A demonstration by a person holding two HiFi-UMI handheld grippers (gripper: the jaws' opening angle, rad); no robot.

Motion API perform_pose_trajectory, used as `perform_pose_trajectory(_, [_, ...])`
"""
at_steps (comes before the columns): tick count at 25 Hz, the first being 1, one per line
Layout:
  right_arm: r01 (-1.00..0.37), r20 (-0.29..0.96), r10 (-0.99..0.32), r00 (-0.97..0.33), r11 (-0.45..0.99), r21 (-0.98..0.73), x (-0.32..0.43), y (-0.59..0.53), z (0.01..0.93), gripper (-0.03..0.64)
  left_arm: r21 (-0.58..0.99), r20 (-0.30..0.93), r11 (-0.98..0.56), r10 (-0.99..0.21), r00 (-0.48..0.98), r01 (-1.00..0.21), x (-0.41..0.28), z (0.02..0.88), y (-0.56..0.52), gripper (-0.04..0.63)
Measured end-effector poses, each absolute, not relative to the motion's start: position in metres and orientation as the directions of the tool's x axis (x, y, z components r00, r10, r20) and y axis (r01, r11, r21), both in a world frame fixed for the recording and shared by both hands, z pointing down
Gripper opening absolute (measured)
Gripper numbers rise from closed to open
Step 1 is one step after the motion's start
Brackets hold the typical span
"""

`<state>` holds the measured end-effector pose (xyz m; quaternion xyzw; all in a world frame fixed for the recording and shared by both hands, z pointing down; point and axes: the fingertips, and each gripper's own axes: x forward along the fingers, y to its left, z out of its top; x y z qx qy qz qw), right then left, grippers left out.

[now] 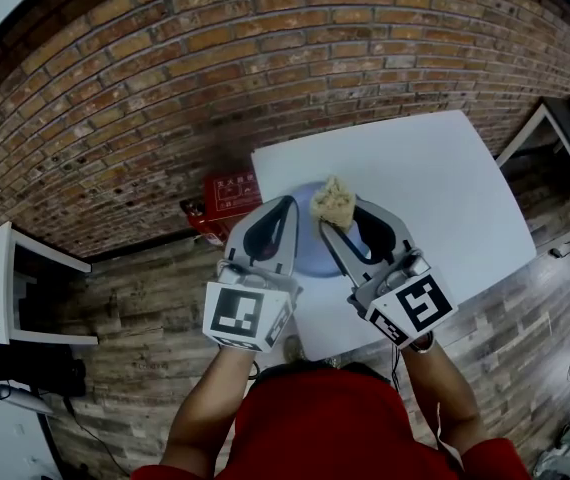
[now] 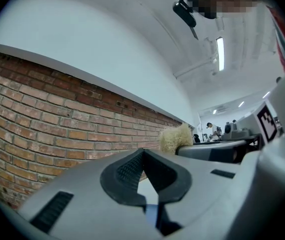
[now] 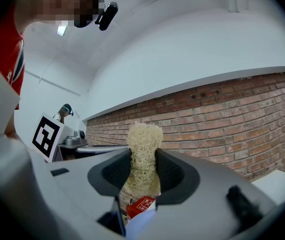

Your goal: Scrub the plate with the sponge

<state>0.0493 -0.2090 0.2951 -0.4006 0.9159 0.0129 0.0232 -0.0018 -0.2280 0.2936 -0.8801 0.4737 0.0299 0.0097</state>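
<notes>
Writing: the red box [image 1: 230, 198] on the floor by the wall carries white print, too small to read. In the right gripper view it shows again [image 3: 141, 205] as a red corner with a white label, also unreadable.
Markers: each tongs' cube bears a black-and-white square pattern with no words on it.
Left tongs [image 1: 287, 200]: pressed together. In the left gripper view [image 2: 142, 153] the ribbed pads meet at the tip and nothing shows between them.
Right tongs [image 1: 337, 218]: pinching the sponge. In the right gripper view [image 3: 142, 159] the pads squeeze its middle narrow.
Sponge [image 1: 333, 203]: pale, coarse and fibrous, with its tuft [image 3: 143, 134] bulging past the tips. It is above the far part of the plate; I cannot tell whether it touches.
Plate [image 1: 308, 250]: blue, on the desk near its front-left corner. Both tongs cover most of it, so only a strip shows between them.
Hard to make out: whether the left tongs' tip rests on the plate rim. Only a small blue patch [image 2: 151, 215] shows through the gap below the pads.
Desk [image 1: 435, 188]: white, and its near edge is hidden by the tongs and forearms.
Around: a brick wall [image 1: 215, 58] and a wood-plank floor [image 1: 145, 288]. White furniture [image 1: 5, 278] is cut off at the left, and a second white frame [image 1: 535, 128] stands at the right.
Person: a red shirt [image 1: 335, 428] fills the lower edge of the head view.
</notes>
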Motion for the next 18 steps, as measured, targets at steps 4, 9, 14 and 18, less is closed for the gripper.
perform_pose_trajectory(4, [-0.736,-0.049,-0.735,-0.676,0.677,0.005,0.0525,-0.2088,0.2970,0.152,0.016,-0.061,-0.548,-0.836,0.546,-0.837,0.0003,0.2936,-0.2278,0.012])
perform_pose_trajectory(9, [-0.734,-0.045,-0.734,-0.678,0.679,0.000,0.0527,-0.2093,0.2988,0.152,0.016,-0.047,-0.546,-0.837,0.545,-0.838,-0.0011,0.2992,-0.2271,0.012])
perform_pose_trajectory(14, [-0.730,-0.046,-0.730,-0.682,0.683,0.000,0.0501,-0.2092,0.2981,0.152,0.024,-0.048,-0.542,-0.840,0.540,-0.840,-0.0034,0.2980,-0.2264,0.012])
perform_pose_trajectory(18, [-0.733,-0.047,-0.732,-0.680,0.681,0.000,0.0519,-0.2087,0.2991,0.152,0.026,-0.048,-0.539,-0.842,0.538,-0.842,-0.0035,0.2996,-0.2254,0.012])
